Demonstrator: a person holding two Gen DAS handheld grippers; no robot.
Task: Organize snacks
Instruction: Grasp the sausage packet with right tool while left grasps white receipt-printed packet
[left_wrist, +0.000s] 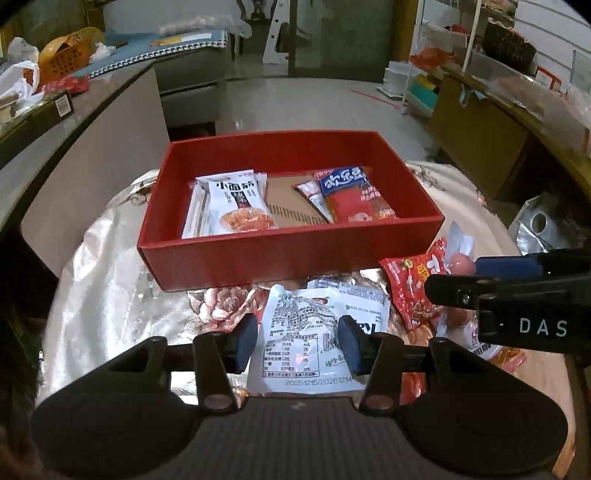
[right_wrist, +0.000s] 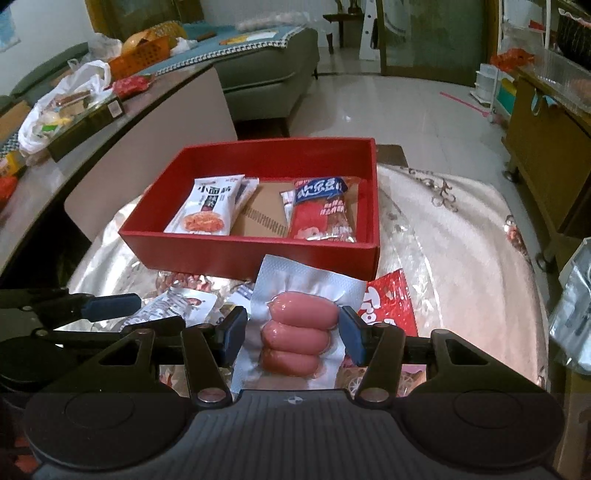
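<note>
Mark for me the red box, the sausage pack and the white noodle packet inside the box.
red box (right_wrist: 258, 254), right wrist view, near outer wall.
sausage pack (right_wrist: 295, 334), right wrist view, middle sausage.
white noodle packet (left_wrist: 238, 206), left wrist view, printed front face.

A round table (left_wrist: 110, 295) under a shiny flowered cover carries a red box (left_wrist: 258, 254) at its far side; nearer, a white packet (left_wrist: 314, 332) and a red packet (left_wrist: 410, 291) lie loose on the cover.
</note>
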